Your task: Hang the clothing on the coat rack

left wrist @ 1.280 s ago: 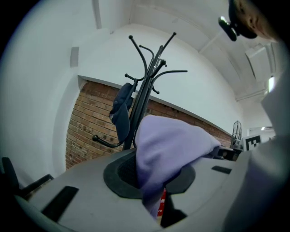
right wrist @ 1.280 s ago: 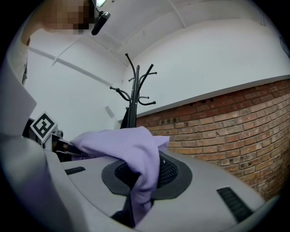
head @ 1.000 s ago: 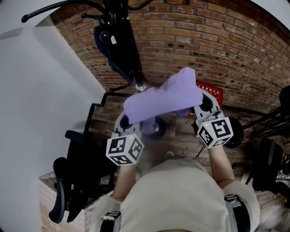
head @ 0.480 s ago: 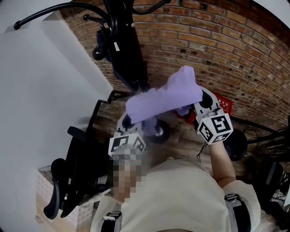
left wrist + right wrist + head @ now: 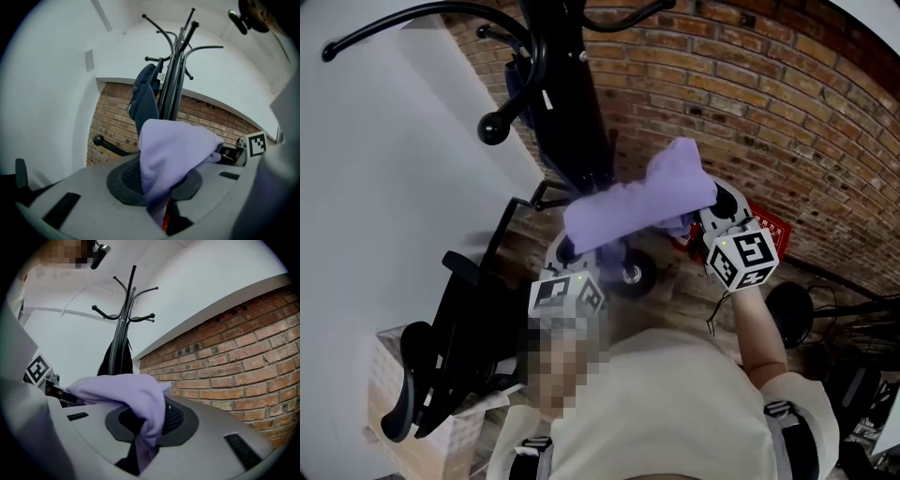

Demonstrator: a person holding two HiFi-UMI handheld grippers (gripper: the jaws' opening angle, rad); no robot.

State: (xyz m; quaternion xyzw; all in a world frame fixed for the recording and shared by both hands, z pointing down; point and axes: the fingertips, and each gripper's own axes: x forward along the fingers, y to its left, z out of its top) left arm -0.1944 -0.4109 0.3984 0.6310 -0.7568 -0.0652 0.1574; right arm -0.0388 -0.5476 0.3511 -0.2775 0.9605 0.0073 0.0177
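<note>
A lilac garment (image 5: 637, 202) hangs stretched between my two grippers in the head view. My left gripper (image 5: 565, 251) is shut on its left end, where the cloth (image 5: 164, 159) runs down between the jaws. At the garment's right end my right gripper (image 5: 705, 217) is shut on the cloth (image 5: 136, 401), which is pinched in its jaws. The black coat rack (image 5: 567, 103) stands just beyond the garment, its pole (image 5: 172, 89) and curved hooks rising ahead. A dark blue garment (image 5: 143, 103) hangs on the rack.
A red brick wall (image 5: 750, 103) runs behind the rack, with a white wall (image 5: 384, 169) on the left. A black office chair (image 5: 450, 347) stands at lower left. A red box (image 5: 769, 230) and black cables lie on the floor at right.
Both grippers have carried the lilac garment closer to the coat rack, which now looms larger at the top of the head view. Both grips are unchanged.
</note>
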